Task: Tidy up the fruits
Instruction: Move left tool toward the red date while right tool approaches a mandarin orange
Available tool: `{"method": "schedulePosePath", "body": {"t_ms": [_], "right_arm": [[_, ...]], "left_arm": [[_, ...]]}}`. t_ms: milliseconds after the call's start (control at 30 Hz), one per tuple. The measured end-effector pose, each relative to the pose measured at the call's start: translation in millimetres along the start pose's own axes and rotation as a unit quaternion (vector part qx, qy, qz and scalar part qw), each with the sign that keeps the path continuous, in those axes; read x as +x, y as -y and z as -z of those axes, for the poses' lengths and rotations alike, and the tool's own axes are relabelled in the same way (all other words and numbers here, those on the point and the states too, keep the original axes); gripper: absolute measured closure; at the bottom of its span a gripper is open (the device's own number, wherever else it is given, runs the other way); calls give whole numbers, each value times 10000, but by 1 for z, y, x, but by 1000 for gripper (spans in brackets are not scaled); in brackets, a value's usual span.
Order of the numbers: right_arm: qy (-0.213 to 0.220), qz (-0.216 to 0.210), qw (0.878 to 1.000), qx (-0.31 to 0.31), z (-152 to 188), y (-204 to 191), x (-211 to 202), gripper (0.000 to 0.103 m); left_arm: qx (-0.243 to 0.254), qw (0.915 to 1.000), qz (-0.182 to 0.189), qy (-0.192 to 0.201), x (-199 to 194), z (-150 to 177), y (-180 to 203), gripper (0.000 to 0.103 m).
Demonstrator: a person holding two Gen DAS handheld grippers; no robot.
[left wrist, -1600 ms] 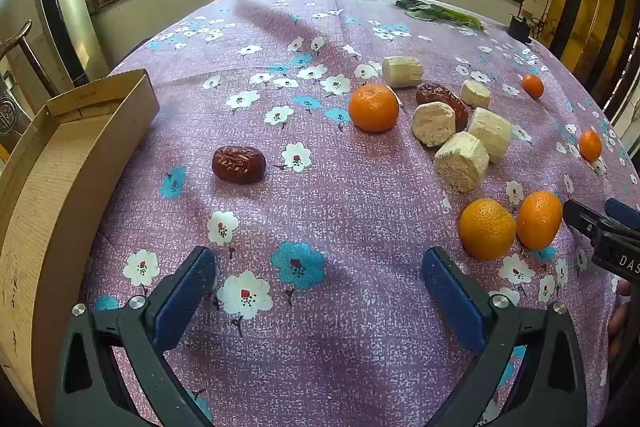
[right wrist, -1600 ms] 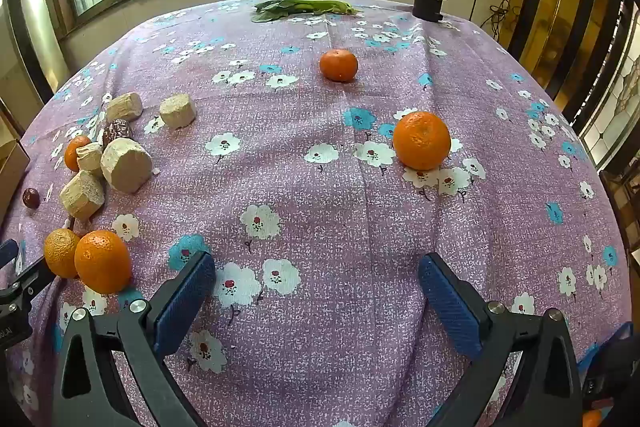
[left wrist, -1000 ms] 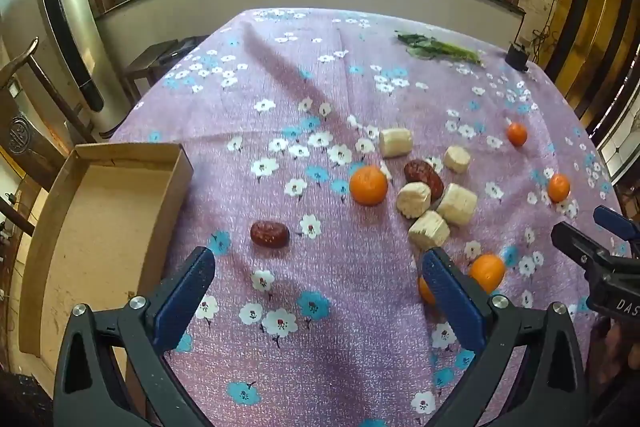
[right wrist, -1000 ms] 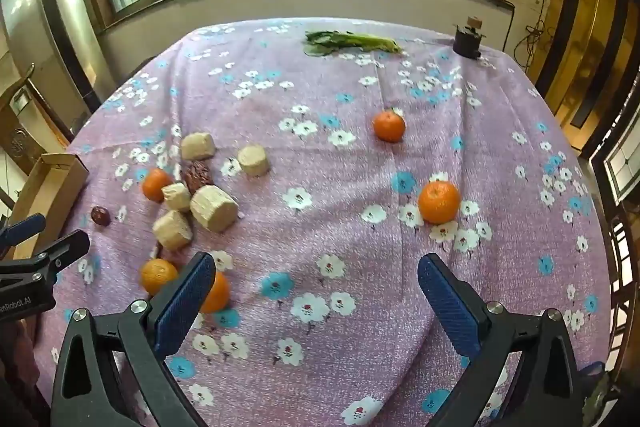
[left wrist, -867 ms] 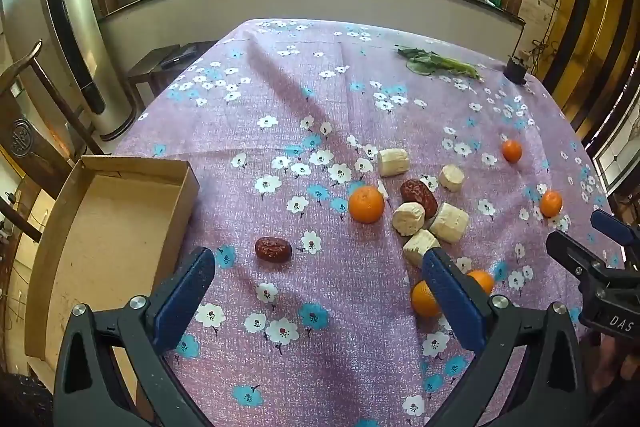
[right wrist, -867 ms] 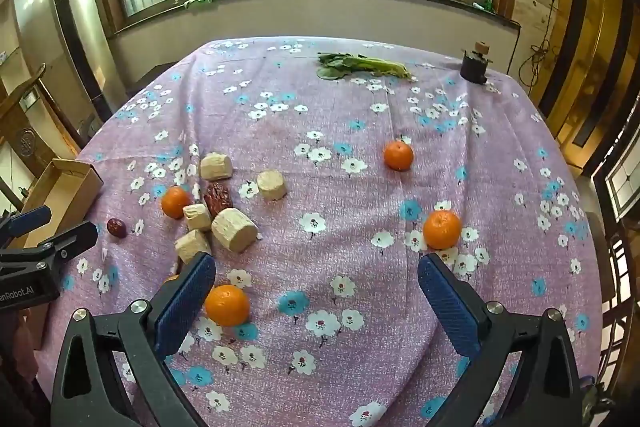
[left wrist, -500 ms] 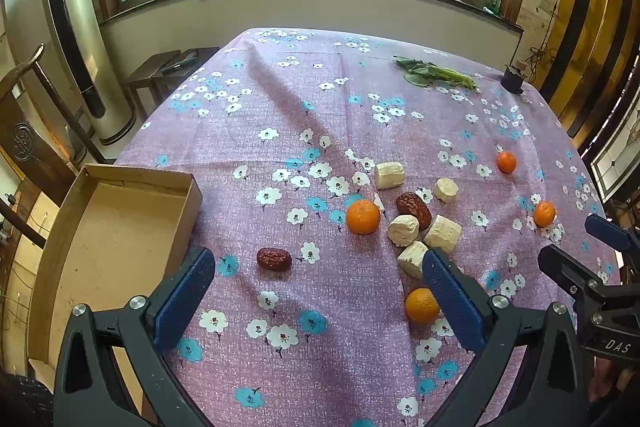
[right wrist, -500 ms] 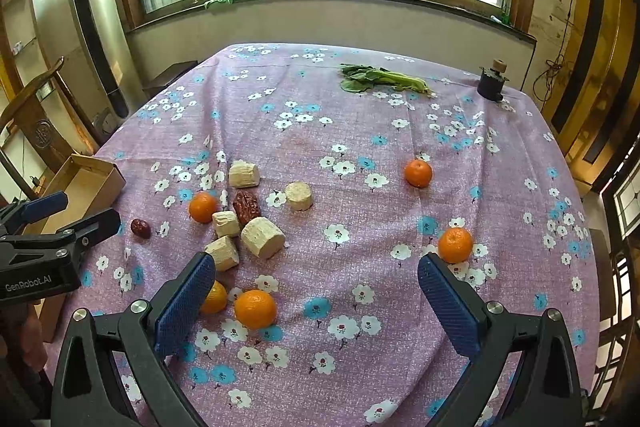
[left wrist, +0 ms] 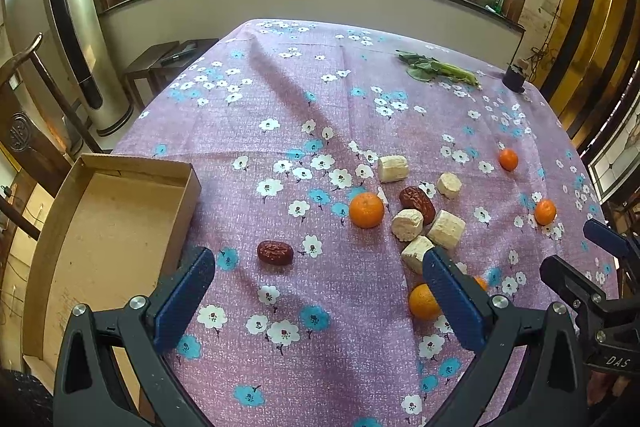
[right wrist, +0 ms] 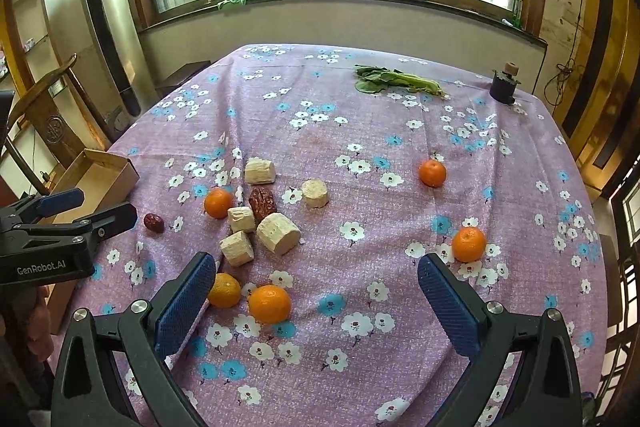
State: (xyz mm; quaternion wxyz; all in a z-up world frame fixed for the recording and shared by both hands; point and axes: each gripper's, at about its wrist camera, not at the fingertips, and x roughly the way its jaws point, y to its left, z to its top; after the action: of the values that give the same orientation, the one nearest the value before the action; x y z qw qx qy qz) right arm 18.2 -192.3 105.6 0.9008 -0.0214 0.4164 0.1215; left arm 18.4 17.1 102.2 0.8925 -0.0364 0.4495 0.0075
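Both hand-held grippers, left (left wrist: 318,293) and right (right wrist: 316,293), spread apart, empty; cardboard box (left wrist: 108,227) interior visible only from left wrist.

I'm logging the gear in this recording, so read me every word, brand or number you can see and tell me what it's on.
"GenRobot.AI": white print on the body of the left gripper, seen in the right wrist view.
"DAS": white print on the body of the right gripper, seen in the left wrist view; the rest is cut off.
Nothing else carries readable text.

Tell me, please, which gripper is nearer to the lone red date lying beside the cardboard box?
Left. The left gripper hovers open just short of the red date; the right gripper sits farther off, over the two near oranges.
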Motion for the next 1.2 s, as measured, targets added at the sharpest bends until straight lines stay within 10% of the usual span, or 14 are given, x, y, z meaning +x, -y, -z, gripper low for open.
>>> {"method": "schedulePosePath", "body": {"t_ms": [1200], "right_arm": [[-687,-310,9972,-6,23,-1,35,17]], "left_arm": [[164,9971,157,-728,76,1,-48,0]]}}
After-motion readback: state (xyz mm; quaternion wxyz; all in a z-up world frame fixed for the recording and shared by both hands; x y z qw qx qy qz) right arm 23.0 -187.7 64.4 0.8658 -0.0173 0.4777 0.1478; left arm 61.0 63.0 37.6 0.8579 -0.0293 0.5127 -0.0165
